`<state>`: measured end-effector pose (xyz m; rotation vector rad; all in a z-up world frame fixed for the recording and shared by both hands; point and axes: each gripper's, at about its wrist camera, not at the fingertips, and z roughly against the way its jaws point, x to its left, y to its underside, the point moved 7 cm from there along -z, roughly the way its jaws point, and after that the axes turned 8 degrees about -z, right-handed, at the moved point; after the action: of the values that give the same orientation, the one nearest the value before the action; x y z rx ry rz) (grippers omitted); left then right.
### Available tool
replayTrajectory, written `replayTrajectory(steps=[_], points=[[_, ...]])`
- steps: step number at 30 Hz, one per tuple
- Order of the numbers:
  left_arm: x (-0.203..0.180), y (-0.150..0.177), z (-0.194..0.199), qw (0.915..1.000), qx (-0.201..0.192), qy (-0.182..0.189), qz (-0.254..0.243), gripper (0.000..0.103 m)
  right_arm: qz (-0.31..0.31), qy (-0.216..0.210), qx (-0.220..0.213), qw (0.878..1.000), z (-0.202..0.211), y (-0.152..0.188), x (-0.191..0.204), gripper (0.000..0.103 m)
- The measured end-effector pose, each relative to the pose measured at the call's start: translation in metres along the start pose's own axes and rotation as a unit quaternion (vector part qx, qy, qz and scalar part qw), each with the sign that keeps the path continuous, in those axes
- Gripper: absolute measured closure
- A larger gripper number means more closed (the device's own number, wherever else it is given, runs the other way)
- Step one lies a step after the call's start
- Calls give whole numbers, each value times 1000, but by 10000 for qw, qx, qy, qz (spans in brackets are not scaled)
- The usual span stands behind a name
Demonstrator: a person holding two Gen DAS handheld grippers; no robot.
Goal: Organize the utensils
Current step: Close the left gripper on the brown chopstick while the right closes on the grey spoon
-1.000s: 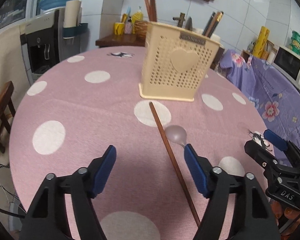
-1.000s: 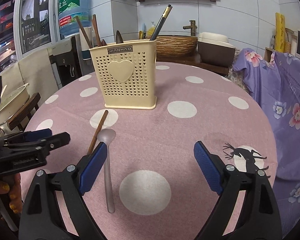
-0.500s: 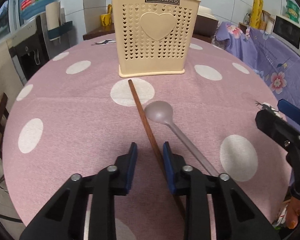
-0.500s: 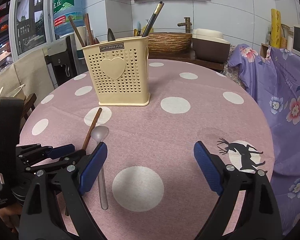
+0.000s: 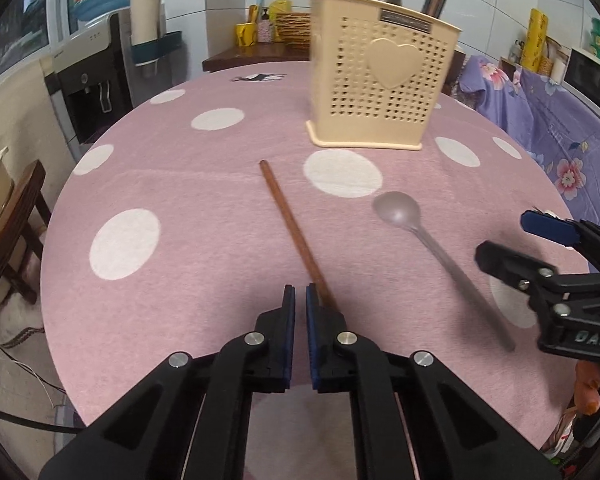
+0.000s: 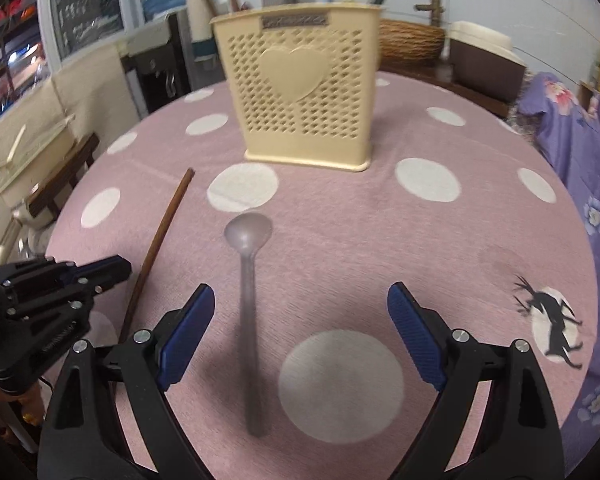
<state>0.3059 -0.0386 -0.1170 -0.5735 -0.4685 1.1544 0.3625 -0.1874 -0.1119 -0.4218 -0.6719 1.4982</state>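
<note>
- Left gripper (image 5: 299,300): fingers nearly together beside the brown chopstick (image 5: 288,216); whether they actually pinch it cannot be told.
- Right gripper (image 6: 300,320): spread wide above the grey spoon (image 6: 247,280) handle.
- Technique: confirm the pinch, lift level, then tip upright over the cream holder (image 5: 380,92).

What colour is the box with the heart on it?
The utensil holder is cream-yellow plastic with small holes; clearest in the right wrist view.

Matt pink polka-dot cloth table cover (image 5: 204,208), faintly napped. Perforated cream plastic utensil holder (image 5: 380,92), smooth. Matt brown wooden chopstick (image 5: 288,220). Translucent grey plastic spoon (image 6: 247,264), satin.
</note>
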Motion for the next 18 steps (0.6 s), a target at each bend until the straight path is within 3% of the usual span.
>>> replayTrajectory(steps=[5,13,18], points=[[3,1,1,9997,-38,169,178,96,389,38,407,9984,-29,-2,21,27],[14,0,-1,9992,-41,168,348,91,525,1,653,9965,-56,-14,37,30],[24,-2,1,9986,-111,136,495,65,577,-41,690,9959,-66,-26,46,41]])
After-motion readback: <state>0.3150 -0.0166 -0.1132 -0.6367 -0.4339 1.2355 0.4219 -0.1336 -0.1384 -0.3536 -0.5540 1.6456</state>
